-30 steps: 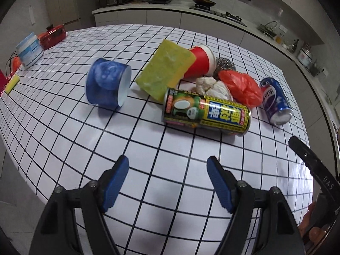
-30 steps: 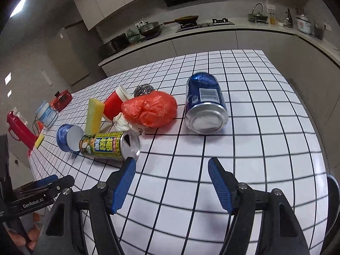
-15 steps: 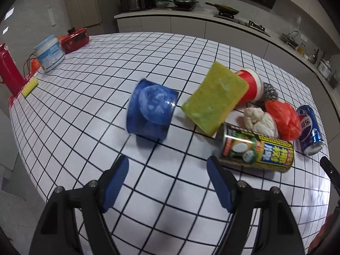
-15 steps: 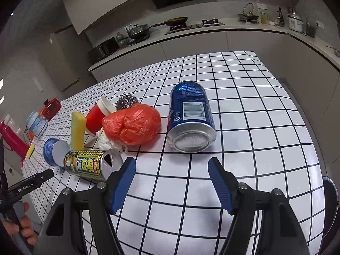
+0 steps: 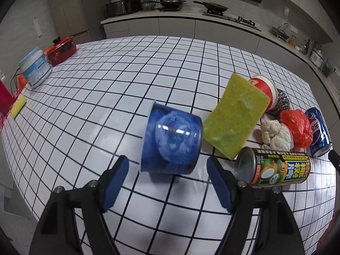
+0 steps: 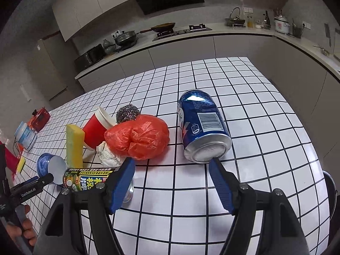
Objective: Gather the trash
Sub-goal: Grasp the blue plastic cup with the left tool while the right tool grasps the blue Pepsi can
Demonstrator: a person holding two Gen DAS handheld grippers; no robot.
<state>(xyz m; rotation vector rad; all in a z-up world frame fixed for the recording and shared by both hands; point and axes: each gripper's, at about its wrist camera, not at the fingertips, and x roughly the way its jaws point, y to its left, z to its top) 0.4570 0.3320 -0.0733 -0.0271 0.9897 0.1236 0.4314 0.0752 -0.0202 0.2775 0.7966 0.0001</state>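
The left tongs (image 5: 167, 165), blades apart, now face the blue tub (image 5: 171, 143), likely light, slick plastic, best pinched across its round wall.

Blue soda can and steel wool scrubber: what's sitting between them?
The crumpled orange plastic bag lies between the blue soda can and steel wool scrubber, clearest in the right wrist view.

The room looked dim and grey on my screens, but the tiled table (image 5: 127, 89) was bright white. Light came from above and made shiny spots on the blue cup (image 5: 171, 143) and the blue can (image 6: 201, 125). Soft shadows sat under things. The cup looked a bit blurry. The grid lines bent near the dark corners.
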